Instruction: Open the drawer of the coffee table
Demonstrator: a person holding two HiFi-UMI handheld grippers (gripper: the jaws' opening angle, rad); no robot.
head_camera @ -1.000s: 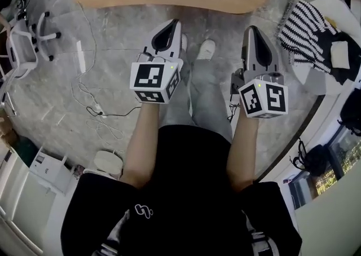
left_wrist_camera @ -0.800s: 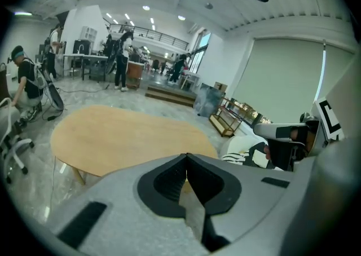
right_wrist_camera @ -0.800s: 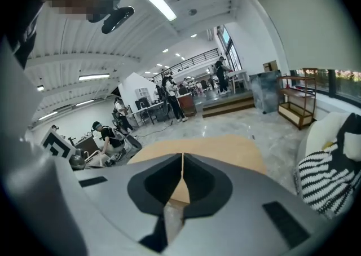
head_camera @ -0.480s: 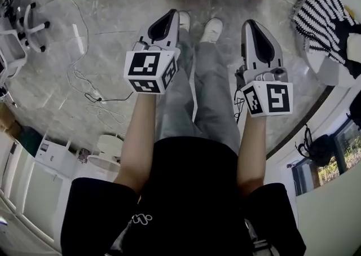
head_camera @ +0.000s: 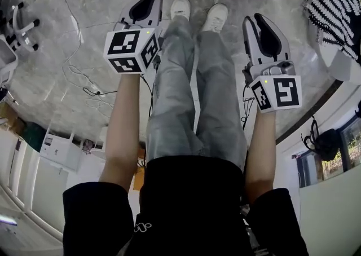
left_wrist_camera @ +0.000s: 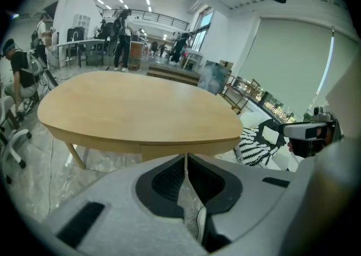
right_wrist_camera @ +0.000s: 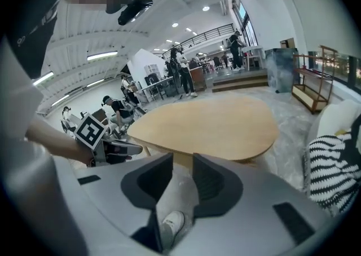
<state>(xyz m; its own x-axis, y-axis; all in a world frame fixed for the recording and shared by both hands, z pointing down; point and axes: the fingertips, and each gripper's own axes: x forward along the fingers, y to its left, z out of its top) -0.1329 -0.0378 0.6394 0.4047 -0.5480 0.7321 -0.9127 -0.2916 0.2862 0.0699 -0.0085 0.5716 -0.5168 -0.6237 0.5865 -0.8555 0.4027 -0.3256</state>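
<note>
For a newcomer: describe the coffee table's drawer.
Find the pale wooden coffee table with the rounded top. Under its near edge hangs the drawer, a flat matching strip; a vertical seam at one end separates it from the rim.

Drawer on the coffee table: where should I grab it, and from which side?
Probably the bottom edge of the drawer front, approached from this near side, jaws coming under it. It sits flush beneath the tabletop, and no handle shows.
</note>
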